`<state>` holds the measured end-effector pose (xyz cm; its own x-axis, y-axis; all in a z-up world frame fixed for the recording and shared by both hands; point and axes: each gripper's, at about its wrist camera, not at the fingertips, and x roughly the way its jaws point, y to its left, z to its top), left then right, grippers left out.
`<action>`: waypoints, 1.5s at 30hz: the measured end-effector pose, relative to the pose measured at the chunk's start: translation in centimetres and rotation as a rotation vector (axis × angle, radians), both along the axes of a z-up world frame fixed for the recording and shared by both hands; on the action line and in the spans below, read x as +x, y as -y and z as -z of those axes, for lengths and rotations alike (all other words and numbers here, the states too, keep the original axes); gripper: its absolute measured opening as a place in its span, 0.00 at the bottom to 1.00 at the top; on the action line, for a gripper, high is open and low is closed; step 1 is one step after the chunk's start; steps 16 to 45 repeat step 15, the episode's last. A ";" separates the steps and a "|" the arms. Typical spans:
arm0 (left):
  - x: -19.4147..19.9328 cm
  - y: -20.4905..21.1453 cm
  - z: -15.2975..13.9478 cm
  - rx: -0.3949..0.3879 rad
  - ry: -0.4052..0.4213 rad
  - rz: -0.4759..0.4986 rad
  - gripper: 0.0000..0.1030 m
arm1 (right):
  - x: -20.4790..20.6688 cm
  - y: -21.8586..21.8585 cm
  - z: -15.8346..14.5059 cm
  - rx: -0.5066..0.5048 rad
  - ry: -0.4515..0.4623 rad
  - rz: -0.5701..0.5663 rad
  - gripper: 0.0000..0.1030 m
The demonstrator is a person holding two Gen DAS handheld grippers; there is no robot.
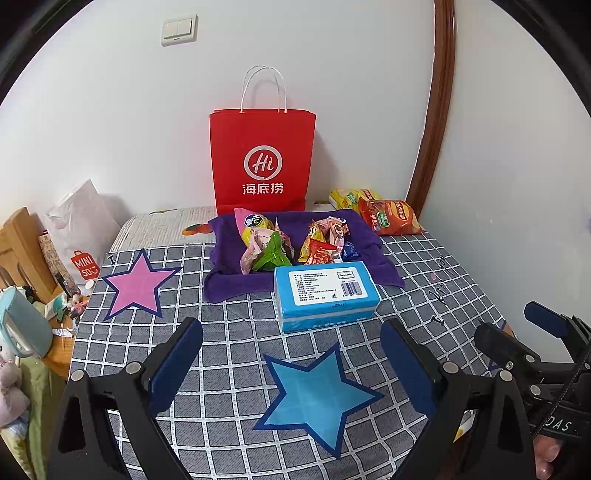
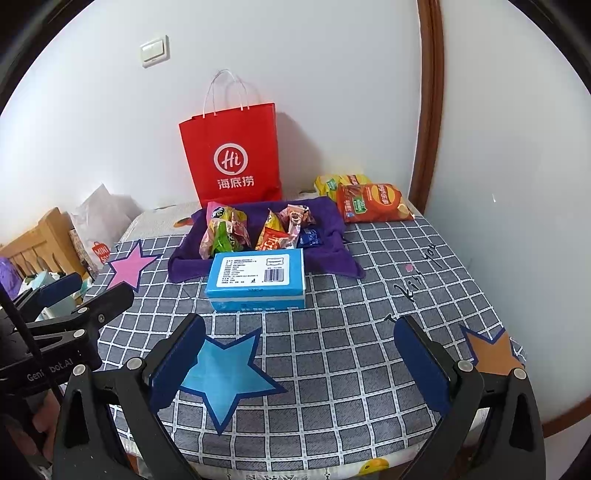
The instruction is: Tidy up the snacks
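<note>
Table covered by a grey grid-pattern cloth [image 1: 229, 354] with paper stars stuck on it: blue star [image 1: 314, 395] near centre, pink star [image 1: 136, 284] far left, orange star [image 2: 493, 350] near right (right wrist view only).

Left gripper [image 1: 291, 373] hovers over the near edge, blue-padded fingers spread wide, nothing between them; blue star lies below the gap. Right gripper [image 2: 299, 365] same state: wide open, empty, over the near table edge, blue star partly under its left finger. Each gripper also shows at the edge of the other's view.

Snacks: a heap of small crinkled packets [image 1: 291, 240] (green, pink, yellow, red-orange, one blue) sits on a rumpled purple towel [image 1: 225, 284] at table centre-far. Touching the towel's near edge, a blue rectangular tissue pack [image 1: 325, 295] with a white barcode label lies flat. Behind the towel, a red paper shopping bag with white rope handles and "Hi" logo [image 1: 262, 158] stands upright against the white wall. Far right corner: an orange-red chip bag [image 2: 373, 203] lying flat, a yellow chip bag [image 2: 336, 182] just behind it, touching or overlapping (cannot tell which).

Left of the table: white plastic Miniso bag [image 1: 79, 236], wooden furniture [image 1: 18, 243]. White wall switch [image 1: 179, 29] above.
</note>
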<state>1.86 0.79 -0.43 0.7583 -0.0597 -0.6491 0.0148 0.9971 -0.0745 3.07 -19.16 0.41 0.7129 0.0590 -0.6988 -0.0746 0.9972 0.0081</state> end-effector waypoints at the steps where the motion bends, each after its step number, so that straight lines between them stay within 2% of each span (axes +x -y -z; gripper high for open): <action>1: 0.0 0.0 0.0 0.000 0.000 0.000 0.94 | 0.0 0.0 0.0 -0.001 0.000 0.000 0.98; 15: 1.0 0.2 1.0 0.011 -0.004 -0.009 0.95 | 0.7 -0.1 1.0 0.000 -0.007 -0.013 0.98; 45: 1.0 0.2 1.0 0.011 -0.004 -0.009 0.95 | 0.7 -0.1 1.0 0.000 -0.007 -0.013 0.98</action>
